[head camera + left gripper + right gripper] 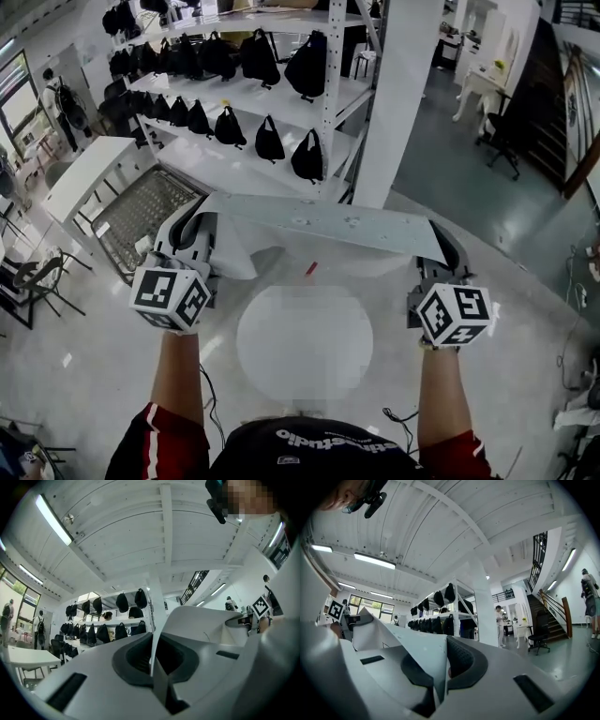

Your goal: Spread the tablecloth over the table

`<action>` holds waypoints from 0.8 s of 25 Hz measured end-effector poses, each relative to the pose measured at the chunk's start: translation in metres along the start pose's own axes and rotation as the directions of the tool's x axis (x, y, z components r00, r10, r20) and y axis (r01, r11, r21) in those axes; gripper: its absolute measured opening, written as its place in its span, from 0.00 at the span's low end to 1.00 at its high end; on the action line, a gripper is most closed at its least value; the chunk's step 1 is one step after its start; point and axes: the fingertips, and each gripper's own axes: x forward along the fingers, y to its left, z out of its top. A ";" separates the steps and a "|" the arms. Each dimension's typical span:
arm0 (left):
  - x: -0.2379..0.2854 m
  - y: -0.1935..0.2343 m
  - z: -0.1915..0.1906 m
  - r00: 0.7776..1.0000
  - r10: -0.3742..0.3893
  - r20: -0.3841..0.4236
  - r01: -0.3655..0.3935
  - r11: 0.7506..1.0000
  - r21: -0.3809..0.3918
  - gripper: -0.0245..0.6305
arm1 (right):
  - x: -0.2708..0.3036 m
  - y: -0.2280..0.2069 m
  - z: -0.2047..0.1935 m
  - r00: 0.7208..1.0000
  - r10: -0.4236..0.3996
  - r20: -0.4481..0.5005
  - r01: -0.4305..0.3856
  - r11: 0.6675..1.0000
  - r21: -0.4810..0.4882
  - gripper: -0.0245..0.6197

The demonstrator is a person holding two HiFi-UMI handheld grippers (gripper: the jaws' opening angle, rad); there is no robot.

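Note:
The pale grey tablecloth (328, 223) hangs stretched as a long band between my two grippers, held up over the round white table (375, 281). My left gripper (192, 230) is shut on the cloth's left end, where a fold droops down. My right gripper (448, 251) is shut on the right end. In the left gripper view the cloth's edge (157, 653) runs straight into the closed jaws of the gripper (158, 679). In the right gripper view the cloth (412, 653) comes in from the left and is pinched by the gripper (440, 679). Both cameras point up towards the ceiling.
A small red mark (310, 268) lies on the table under the cloth. Beyond the table stand white shelves with black bags (272, 94) and a white pillar (403, 94). A wire cart (141, 211) and a white desk (84, 173) are at the left, and a black chair (502, 131) at the far right.

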 end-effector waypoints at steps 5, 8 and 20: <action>-0.006 0.004 -0.052 0.995 0.003 -0.103 -0.010 0.998 -0.059 0.07 | 0.005 0.006 -0.046 0.995 0.007 -0.102 -0.003 0.999 0.040 0.08; -0.018 0.003 -0.071 0.991 0.008 -0.135 -0.023 0.993 -0.112 0.07 | -0.001 0.012 -0.065 0.991 0.012 -0.137 -0.003 0.998 0.064 0.08; -0.049 -0.014 -0.087 0.974 -0.079 -0.214 0.047 0.987 -0.151 0.07 | -0.029 0.014 -0.087 0.978 -0.017 -0.207 0.043 0.991 0.125 0.08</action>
